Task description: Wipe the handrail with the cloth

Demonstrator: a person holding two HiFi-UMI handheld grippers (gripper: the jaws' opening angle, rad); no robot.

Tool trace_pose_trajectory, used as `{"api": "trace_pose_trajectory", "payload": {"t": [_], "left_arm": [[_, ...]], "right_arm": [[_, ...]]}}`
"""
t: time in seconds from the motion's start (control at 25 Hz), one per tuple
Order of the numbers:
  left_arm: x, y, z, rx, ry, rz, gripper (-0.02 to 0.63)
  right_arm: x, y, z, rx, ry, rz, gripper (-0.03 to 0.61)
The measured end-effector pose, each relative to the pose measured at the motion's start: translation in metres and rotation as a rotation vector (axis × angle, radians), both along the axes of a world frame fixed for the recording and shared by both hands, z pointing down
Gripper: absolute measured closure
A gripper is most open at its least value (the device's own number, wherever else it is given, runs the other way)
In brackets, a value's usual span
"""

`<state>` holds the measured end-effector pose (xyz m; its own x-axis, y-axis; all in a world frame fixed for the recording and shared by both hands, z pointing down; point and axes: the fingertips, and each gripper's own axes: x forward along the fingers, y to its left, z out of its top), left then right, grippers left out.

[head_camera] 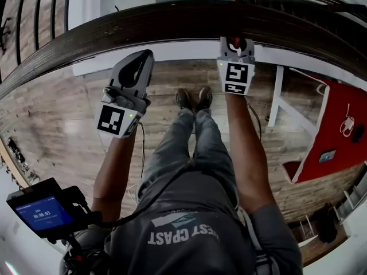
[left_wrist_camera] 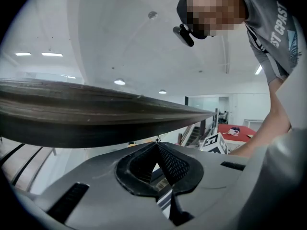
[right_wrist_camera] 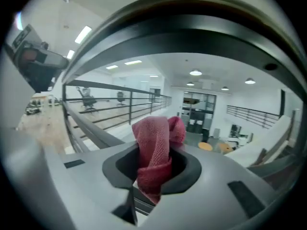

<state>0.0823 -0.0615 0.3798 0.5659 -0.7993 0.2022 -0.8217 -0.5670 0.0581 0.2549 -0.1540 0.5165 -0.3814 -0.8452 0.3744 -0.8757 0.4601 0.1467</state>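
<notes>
The dark wooden handrail (head_camera: 172, 22) curves across the top of the head view. My right gripper (head_camera: 235, 42) is shut on a red cloth (head_camera: 235, 41), with its tip up against the rail's near edge. In the right gripper view the bunched cloth (right_wrist_camera: 154, 145) sticks out between the jaws of the right gripper (right_wrist_camera: 156, 128), just under the handrail (right_wrist_camera: 192, 30). My left gripper (head_camera: 144, 57) is shut and holds nothing, its tip just below the rail, to the left. In the left gripper view the left gripper (left_wrist_camera: 156, 146) points up under the handrail (left_wrist_camera: 86, 119).
Dark balusters (head_camera: 23, 16) run under the rail at the far left. Beyond the rail, below, lie a wood floor (head_camera: 69, 119), a red table (head_camera: 338, 130) and white table legs (head_camera: 278, 96). A small screen device (head_camera: 43, 211) hangs at my lower left. My shoes (head_camera: 194, 99) stand close to the rail.
</notes>
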Motion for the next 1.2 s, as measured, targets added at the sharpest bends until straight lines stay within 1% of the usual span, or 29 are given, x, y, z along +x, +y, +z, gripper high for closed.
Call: {"api": "trace_pose_trajectory", "payload": {"t": [0.04,0.08,0.12,0.16,0.2,0.24,0.32,0.36,0.4,0.44,0.48,0.52,0.56,0.68,0.72,0.76,0.8,0.84,0.88,0.96,1.0,1.04,1.08,1.12,1.16,1.2], "left_arm": [[0.008,-0.001,-0.004,0.007,0.006,0.012,0.607],[0.015,-0.003,-0.007,0.012,0.007,0.019,0.607],[0.020,-0.004,-0.010,0.016,0.001,0.019,0.607],[0.024,-0.006,-0.012,0.020,-0.008,0.013,0.607],[0.027,-0.005,-0.014,0.027,-0.015,0.003,0.607],[0.029,-0.003,-0.015,0.030,-0.022,-0.010,0.607],[0.028,0.005,-0.013,0.024,-0.040,-0.041,0.607],[0.025,0.010,-0.011,0.012,-0.048,-0.057,0.607],[0.020,0.016,-0.009,-0.005,-0.055,-0.072,0.607],[0.014,0.023,-0.006,-0.022,-0.060,-0.087,0.607],[0.009,0.028,-0.004,-0.031,-0.064,-0.097,0.607],[0.004,0.033,-0.002,-0.029,-0.067,-0.105,0.607],[-0.001,0.037,-0.002,-0.023,-0.070,-0.112,0.608],[-0.015,0.046,-0.001,-0.011,-0.076,-0.138,0.609],[-0.021,0.048,-0.002,-0.004,-0.071,-0.145,0.607],[-0.029,0.050,-0.004,0.003,-0.066,-0.148,0.607],[-0.041,0.050,-0.006,0.009,-0.061,-0.147,0.607],[-0.056,0.051,-0.008,0.014,-0.053,-0.143,0.608],[-0.075,0.051,-0.011,0.018,-0.046,-0.140,0.607],[-0.119,0.054,-0.012,0.013,-0.048,-0.133,0.607],[-0.142,0.056,-0.012,0.009,-0.051,-0.133,0.609],[-0.164,0.057,-0.011,0.006,-0.050,-0.134,0.609],[-0.185,0.057,-0.011,0.005,-0.045,-0.135,0.609],[-0.205,0.058,-0.010,0.003,-0.038,-0.136,0.609],[-0.222,0.059,-0.008,0.001,-0.032,-0.133,0.609],[-0.238,0.060,-0.007,-0.002,-0.028,-0.126,0.607]], "right_arm": [[-0.032,0.006,0.000,-0.014,-0.019,-0.076,0.500],[-0.053,0.010,-0.001,-0.030,-0.040,-0.129,0.500],[-0.059,0.011,-0.003,-0.041,-0.064,-0.150,0.500],[-0.049,0.009,-0.007,-0.041,-0.089,-0.138,0.500],[-0.026,0.004,-0.012,-0.027,-0.105,-0.100,0.500],[0.007,0.000,-0.016,-0.004,-0.104,-0.045,0.500],[0.088,-0.005,-0.018,0.029,-0.066,0.096,0.500],[0.125,-0.005,-0.014,0.025,-0.048,0.172,0.500],[0.153,-0.003,-0.007,0.008,-0.036,0.235,0.500],[0.166,-0.002,0.001,-0.009,-0.033,0.273,0.500],[0.163,-0.001,0.007,-0.015,-0.033,0.275,0.500],[0.143,-0.002,0.009,-0.012,-0.033,0.239,0.500],[0.110,-0.002,0.010,-0.006,-0.036,0.172,0.500],[-0.017,0.015,0.007,-0.006,-0.071,-0.088,0.500],[-0.051,0.024,0.005,-0.013,-0.077,-0.155,0.500],[-0.075,0.031,0.005,-0.023,-0.083,-0.193,0.500],[-0.088,0.033,0.003,-0.034,-0.092,-0.193,0.500],[-0.089,0.032,0.001,-0.036,-0.104,-0.156,0.500],[-0.079,0.028,-0.003,-0.022,-0.110,-0.094,0.500],[-0.038,0.019,-0.005,0.025,-0.091,0.057,0.500],[-0.017,0.015,-0.005,0.028,-0.078,0.137,0.500],[-0.003,0.013,-0.004,0.010,-0.070,0.213,0.500],[-0.001,0.012,-0.002,-0.012,-0.066,0.270,0.500],[-0.014,0.013,0.001,-0.024,-0.058,0.293,0.500],[-0.041,0.014,0.002,-0.024,-0.047,0.277,0.500],[-0.081,0.018,0.002,-0.019,-0.038,0.231,0.500]]}}
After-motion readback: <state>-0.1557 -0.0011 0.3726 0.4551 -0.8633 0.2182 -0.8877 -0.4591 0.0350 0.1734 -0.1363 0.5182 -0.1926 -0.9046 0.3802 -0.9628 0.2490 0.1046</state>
